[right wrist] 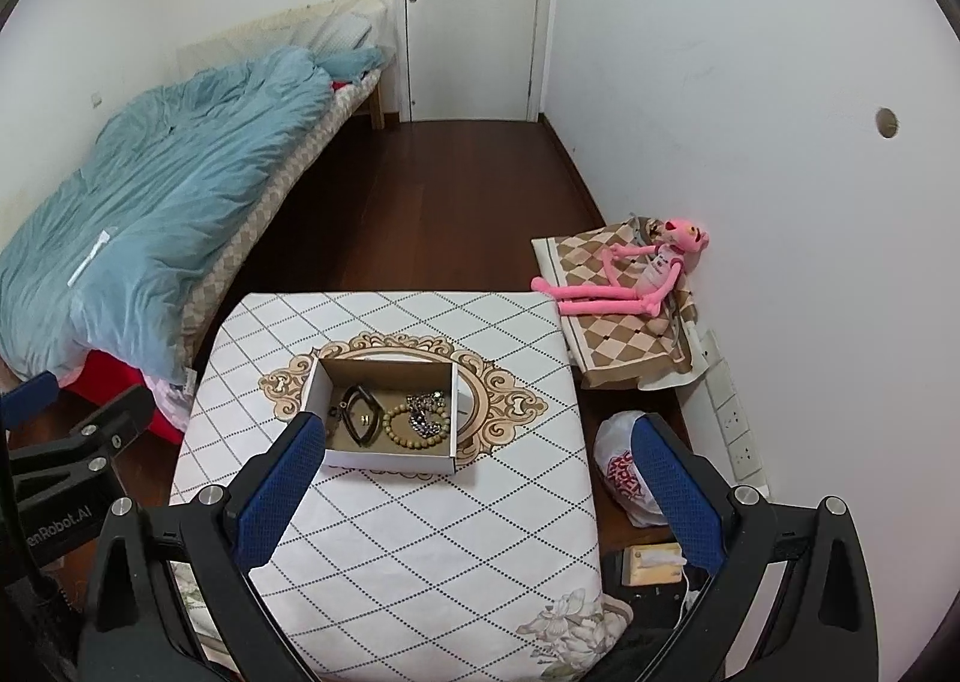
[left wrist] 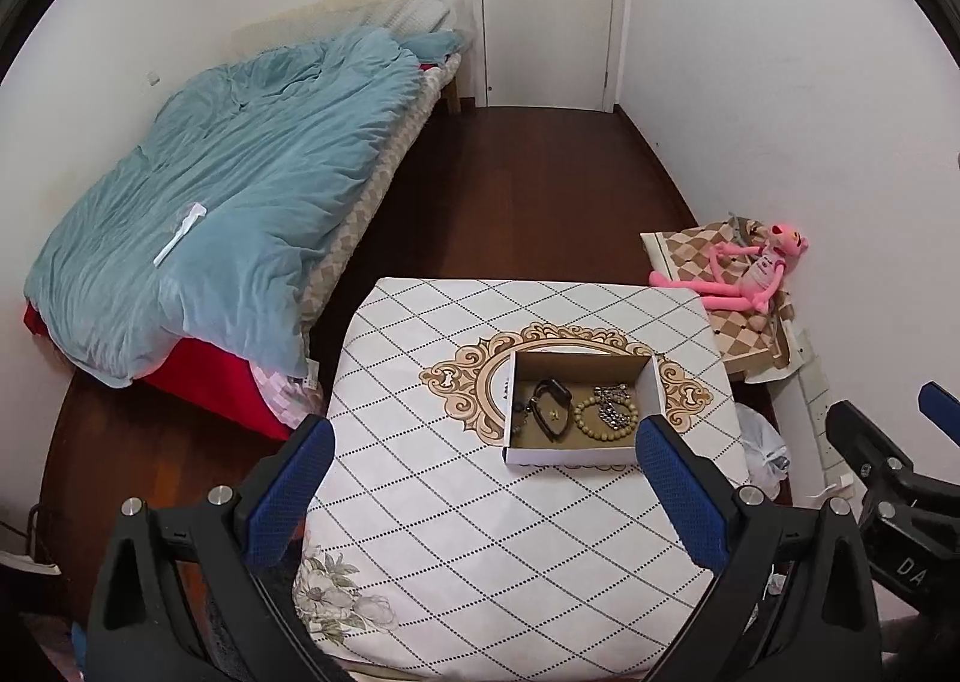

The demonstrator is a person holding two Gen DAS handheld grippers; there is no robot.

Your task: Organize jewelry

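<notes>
- Left wrist view: left gripper [left wrist: 483, 436] hovering low over the near edge of the table [left wrist: 420, 502], blue textured pads spread wide apart and holding nothing.
- Sitting on a white cloth with a black dotted diamond grid and a tan scrolled medallion: a shallow rectangular cardboard box [left wrist: 573, 457], white outside, brown inside, near the right pad.
- Lying inside the box: a dark looped band [left wrist: 549, 409] at the left, a ring of round pale-green beads [left wrist: 606, 415] at the right, a shiny metal chain [left wrist: 612, 400] draping across the beads.
- Showing at the far right edge: black frame and a blue tip of the right gripper [left wrist: 936, 400]; opening not readable from here.
- Resting beyond the table: rumpled teal quilt [left wrist: 228, 190] on the bed, and a pink plush toy [left wrist: 750, 268] lying on a checked tan cushion by the white wall.
- Right wrist view: right gripper [right wrist: 474, 430] also gaping wide and empty, left pad overlapping the near left corner of the cardboard box [right wrist: 390, 463].
- Lying in the same order inside: dark looped band [right wrist: 360, 418], bead ring [right wrist: 414, 430], metal chain [right wrist: 426, 412] piled on the beads.
- Crouching on the dark wood floor right of the table: a crinkled white plastic bag [right wrist: 621, 472] with red print.
</notes>
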